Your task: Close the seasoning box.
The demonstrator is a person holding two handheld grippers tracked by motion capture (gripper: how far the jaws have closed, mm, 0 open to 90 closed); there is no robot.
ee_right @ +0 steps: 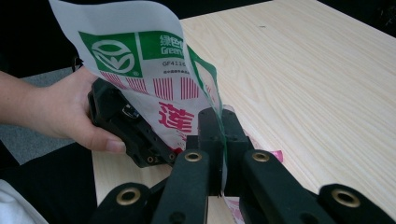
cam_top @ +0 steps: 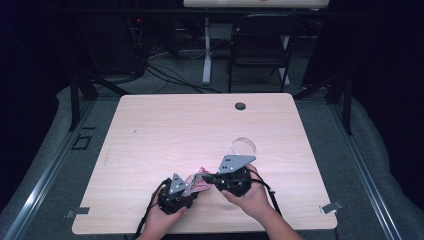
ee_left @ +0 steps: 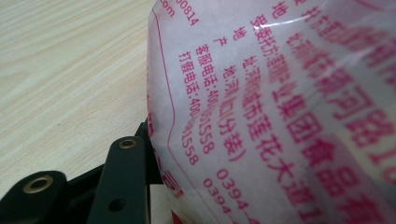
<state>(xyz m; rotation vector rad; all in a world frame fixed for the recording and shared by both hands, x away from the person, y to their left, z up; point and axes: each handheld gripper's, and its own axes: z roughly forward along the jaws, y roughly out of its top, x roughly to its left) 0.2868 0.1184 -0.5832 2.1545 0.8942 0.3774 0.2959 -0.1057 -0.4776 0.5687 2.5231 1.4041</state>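
The plastic bag (cam_top: 196,183) is being held up off the table (cam_top: 200,130) near its front edge, stretched between the two grippers. Its long axis is running roughly left to right in the high view, from the left gripper (cam_top: 184,192) toward the right gripper (cam_top: 216,179). In the right gripper view the bag (ee_right: 154,79) is standing almost upright, its free top corner pointing up and away from the tabletop, with a green logo panel near the top and red bars and characters below. Whether anything is inside the bag cannot be told; the film is looking flat and translucent. A clear round container (cam_top: 243,146) is lying on the table just beyond the right gripper, and its contents cannot be made out.

The right gripper (ee_right: 219,154) is pinching the bag's lower edge, its jaws closed together with the film running between them. In the left gripper view the bag (ee_left: 280,107) is sitting right against the camera, red printed text running at a slant across it, beside one black jaw. The left gripper (ee_right: 140,140), held in the person's left hand (ee_right: 60,112), is sitting at the bag's other edge; its jaws are looking clamped on the film there
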